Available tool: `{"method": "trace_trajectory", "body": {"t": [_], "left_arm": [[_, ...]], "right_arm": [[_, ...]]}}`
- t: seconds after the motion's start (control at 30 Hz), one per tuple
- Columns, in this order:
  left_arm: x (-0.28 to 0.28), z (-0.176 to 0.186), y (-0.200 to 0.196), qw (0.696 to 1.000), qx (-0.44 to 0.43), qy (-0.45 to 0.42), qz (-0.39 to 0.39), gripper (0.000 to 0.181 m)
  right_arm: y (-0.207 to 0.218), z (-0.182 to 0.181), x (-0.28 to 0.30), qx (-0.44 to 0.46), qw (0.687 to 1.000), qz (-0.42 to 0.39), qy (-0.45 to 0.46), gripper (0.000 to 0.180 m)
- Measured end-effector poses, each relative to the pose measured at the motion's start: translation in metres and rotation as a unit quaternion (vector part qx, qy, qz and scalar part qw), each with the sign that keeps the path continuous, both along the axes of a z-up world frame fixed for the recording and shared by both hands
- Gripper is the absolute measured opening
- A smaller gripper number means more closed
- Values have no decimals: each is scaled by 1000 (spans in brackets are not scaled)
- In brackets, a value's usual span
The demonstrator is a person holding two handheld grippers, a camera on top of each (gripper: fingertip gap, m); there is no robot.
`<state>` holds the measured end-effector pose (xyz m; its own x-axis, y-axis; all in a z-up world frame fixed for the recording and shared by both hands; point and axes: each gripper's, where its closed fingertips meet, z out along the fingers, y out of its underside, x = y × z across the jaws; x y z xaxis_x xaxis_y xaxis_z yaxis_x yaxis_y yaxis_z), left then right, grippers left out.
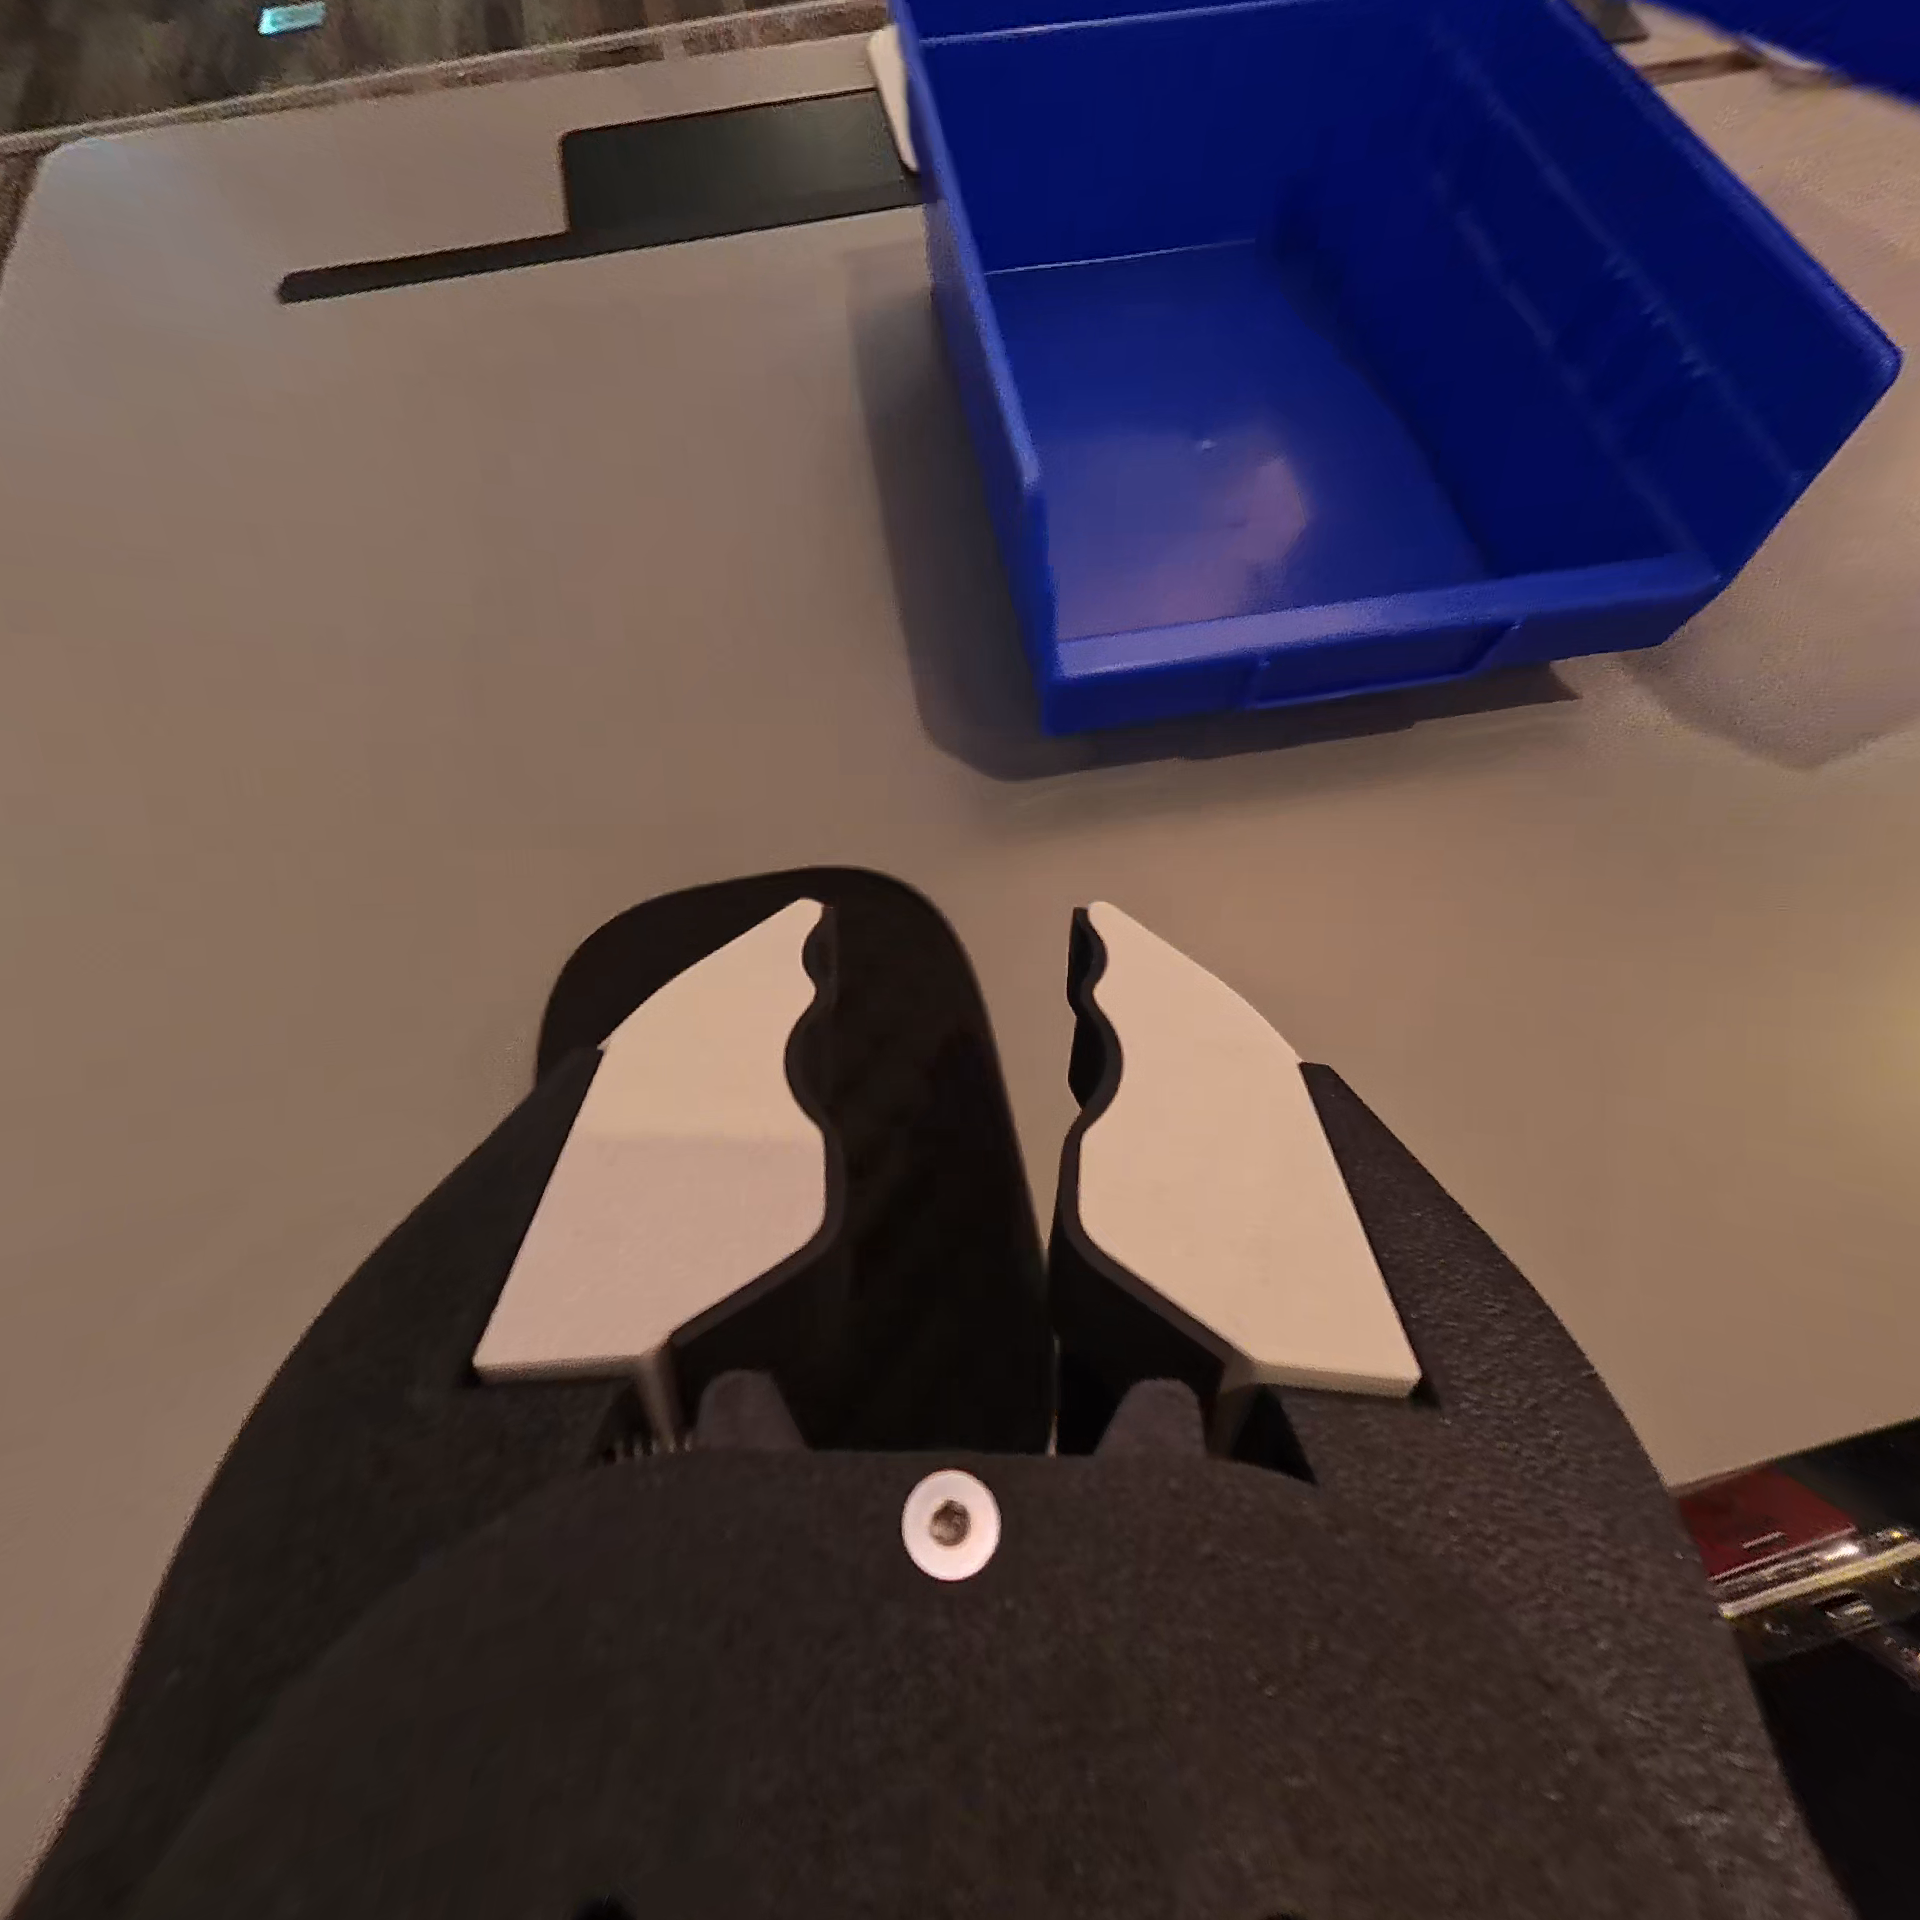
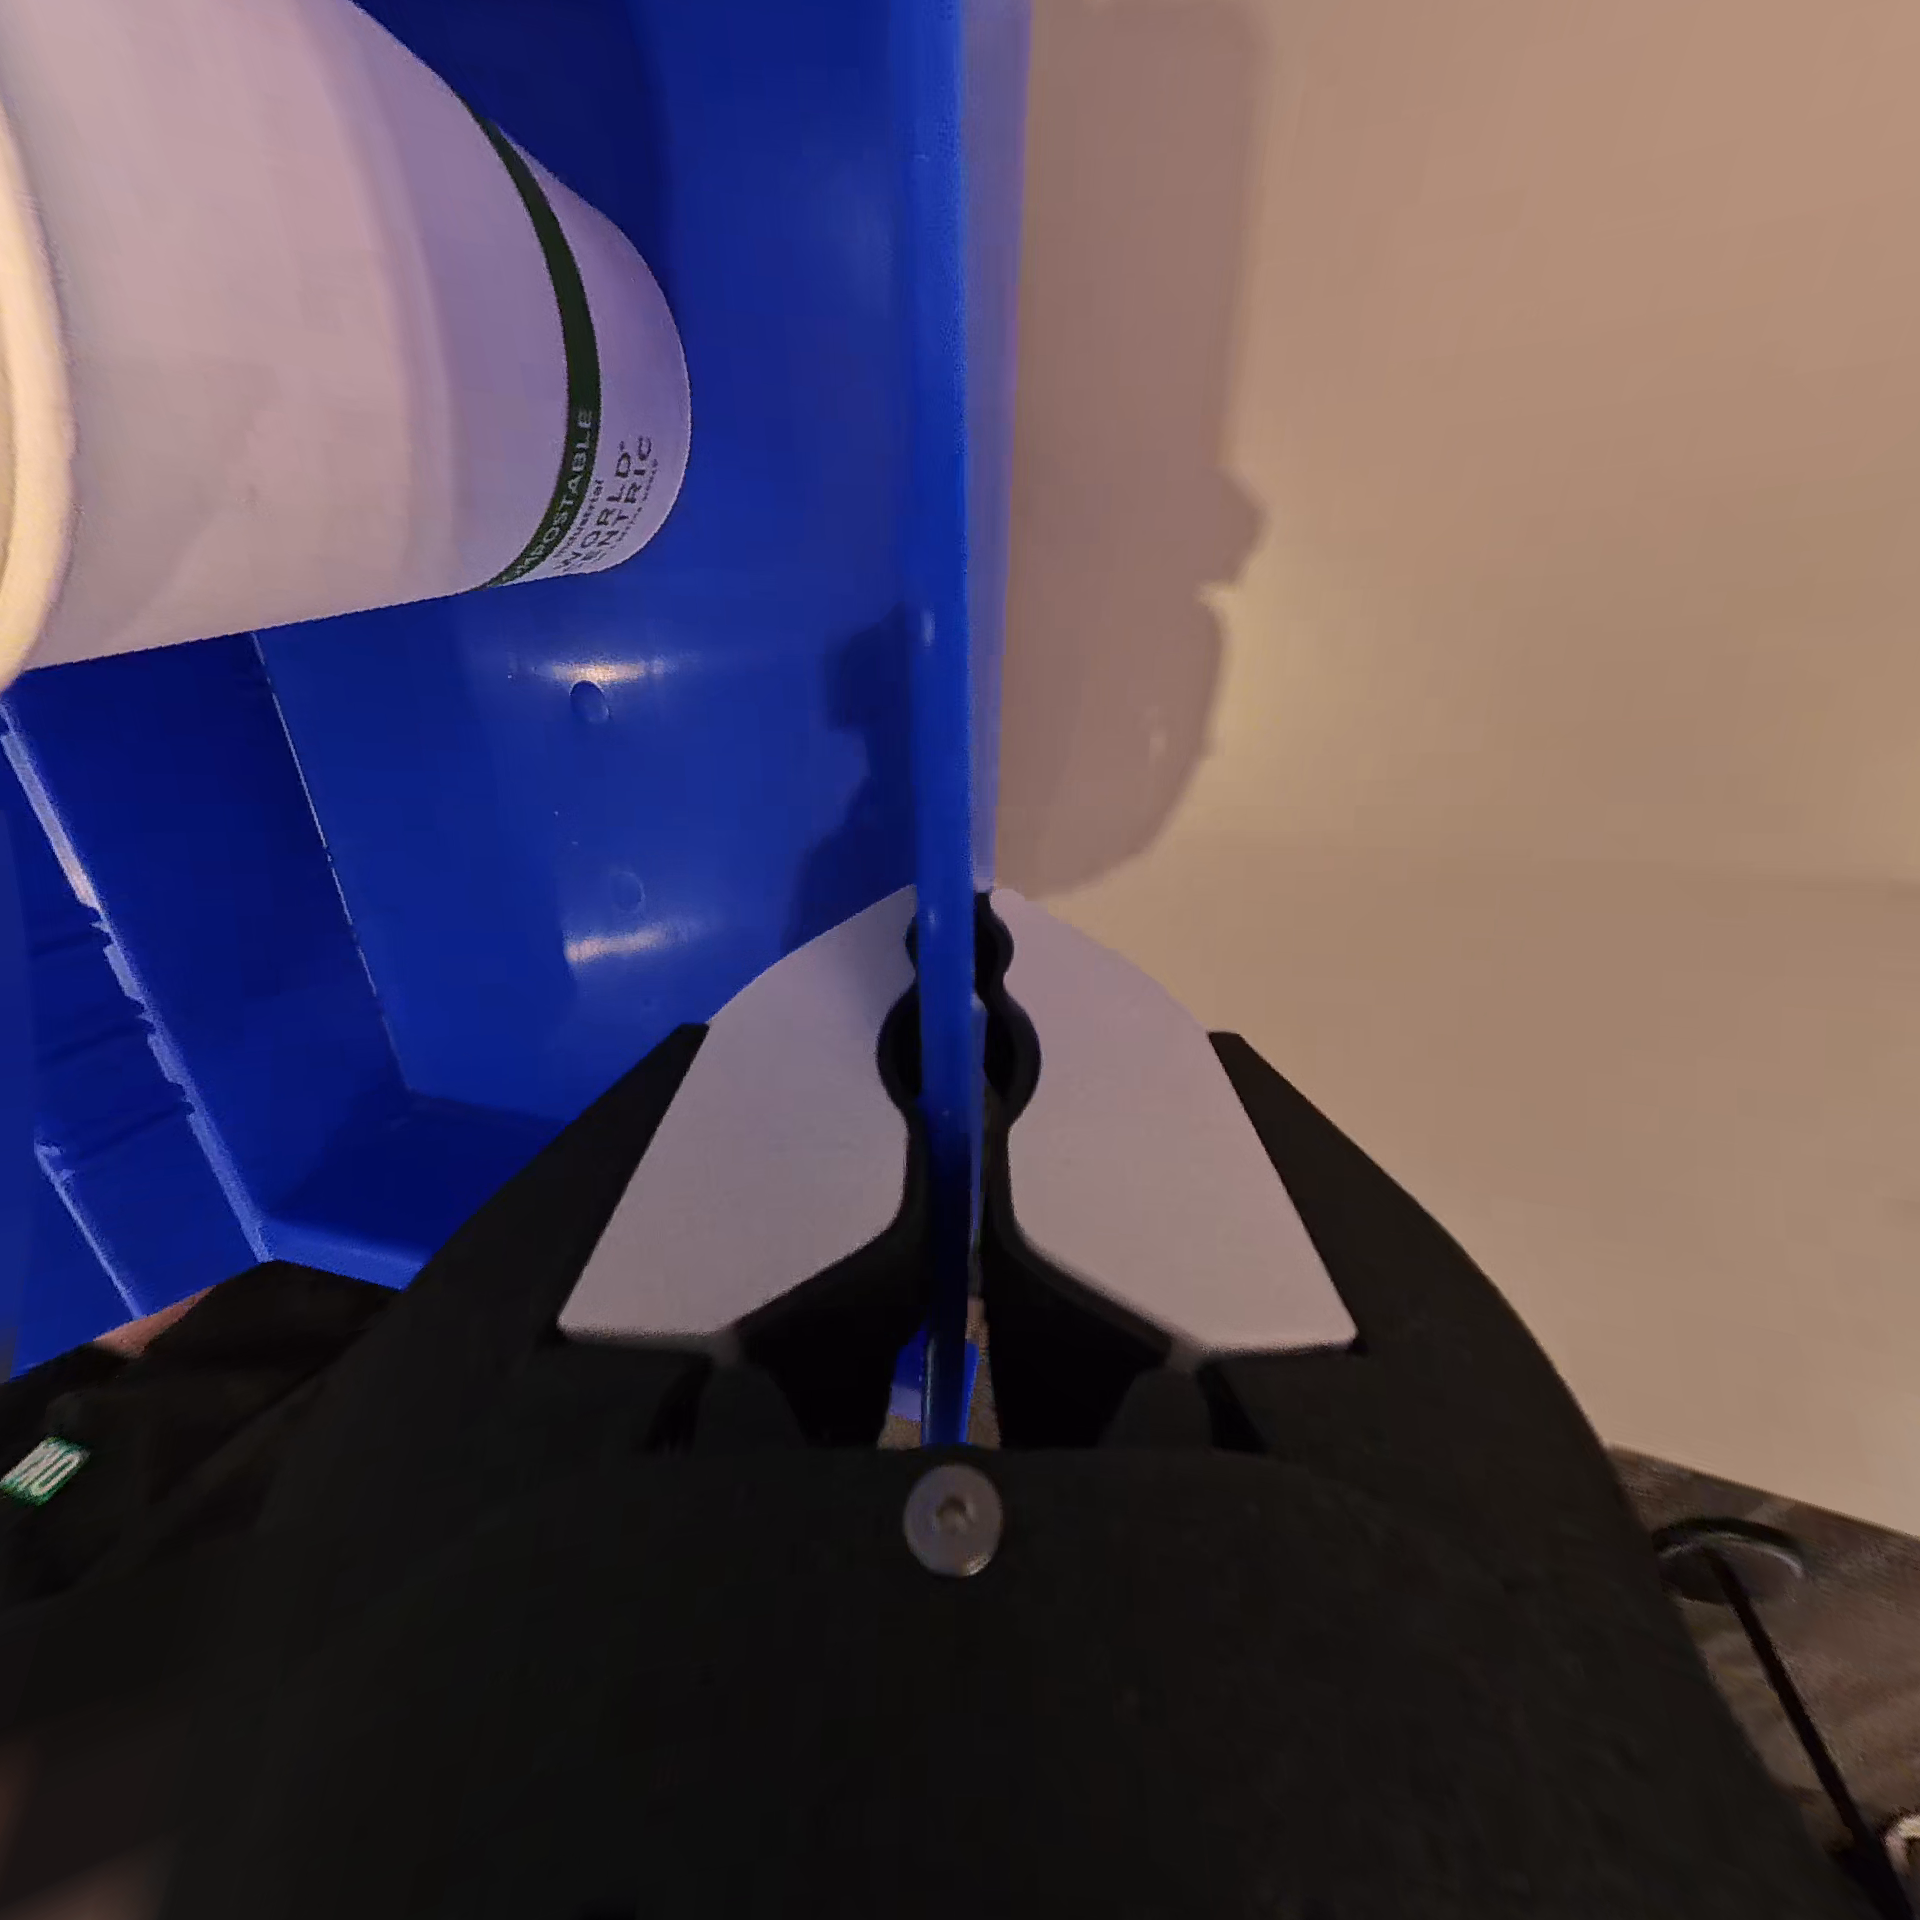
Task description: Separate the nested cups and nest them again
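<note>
Only the right wrist view shows the cups (image 2: 312, 343) in a blue bin (image 2: 623, 831), whose wall the right gripper (image 2: 948, 925) clamps; the left gripper (image 1: 951, 914) hangs narrowly parted and empty above the table (image 1: 468, 623).

Glossy blue plastic bin (image 2: 727, 831); matt paper cup (image 2: 312, 343); smooth matt table (image 1: 416, 623).

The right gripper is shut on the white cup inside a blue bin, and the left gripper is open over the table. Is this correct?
Not quite. The right wrist view shows the right gripper shut on the blue bin's wall, not on the white cup. The rest holds: the left gripper is open over the table.
</note>
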<state>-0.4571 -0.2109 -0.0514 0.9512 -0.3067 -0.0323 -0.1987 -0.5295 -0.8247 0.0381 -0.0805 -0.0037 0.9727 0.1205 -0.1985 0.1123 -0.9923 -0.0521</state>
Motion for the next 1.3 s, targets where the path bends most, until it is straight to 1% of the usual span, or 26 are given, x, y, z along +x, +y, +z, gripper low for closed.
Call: {"method": "trace_trajectory", "body": {"t": [0.1, 0.17, 0.23, 0.33, 0.43, 0.57, 0.67, 0.73, 0.87, 1.0, 1.07, 1.2, 1.3], "left_arm": [[-25, -2, -11, 1000, 4, -7, 22, 42], [-45, -6, -17, 999, 1, -11, 40, 42], [-64, -7, -21, 998, 0, -16, 59, 42], [-95, -8, -31, 996, -7, -15, 89, 42], [-129, -1, -41, 992, 0, -3, 128, 42], [-166, 14, -56, 986, 23, -6, 164, 41], [-191, 20, -65, 981, 34, -8, 192, 40], [-205, 19, -70, 977, 33, -8, 209, 40], [-221, 12, -74, 973, 23, -13, 228, 44], [-223, 6, -69, 972, 22, -26, 232, 48], [-221, 6, -63, 972, 24, -30, 230, 50], [-198, 12, -28, 980, 33, -56, 188, 49], [-191, 24, 5, 979, 48, -55, 192, 50]], "right_arm": [[9, 50, -38, 24, 999, 19, -13, 4], [18, 76, -80, 36, 998, 44, -13, 4], [29, 95, -132, 48, 996, 77, -9, 4], [47, 108, -227, 66, 990, 124, 15, 4], [55, 104, -327, 61, 980, 179, 63, 4], [62, 83, -447, 54, 962, 235, 128, 4], [70, 58, -516, 62, 951, 259, 155, 4], [75, 37, -549, 58, 949, 264, 164, 4], [85, -12, -582, 46, 955, 253, 151, 4], [94, -60, -584, 37, 966, 221, 132, 4], [97, -78, -578, 31, 972, 198, 125, 4], [96, -102, -566, 24, 980, 161, 114, 5], [94, -111, -561, 36, 983, 147, 101, 11]]}}
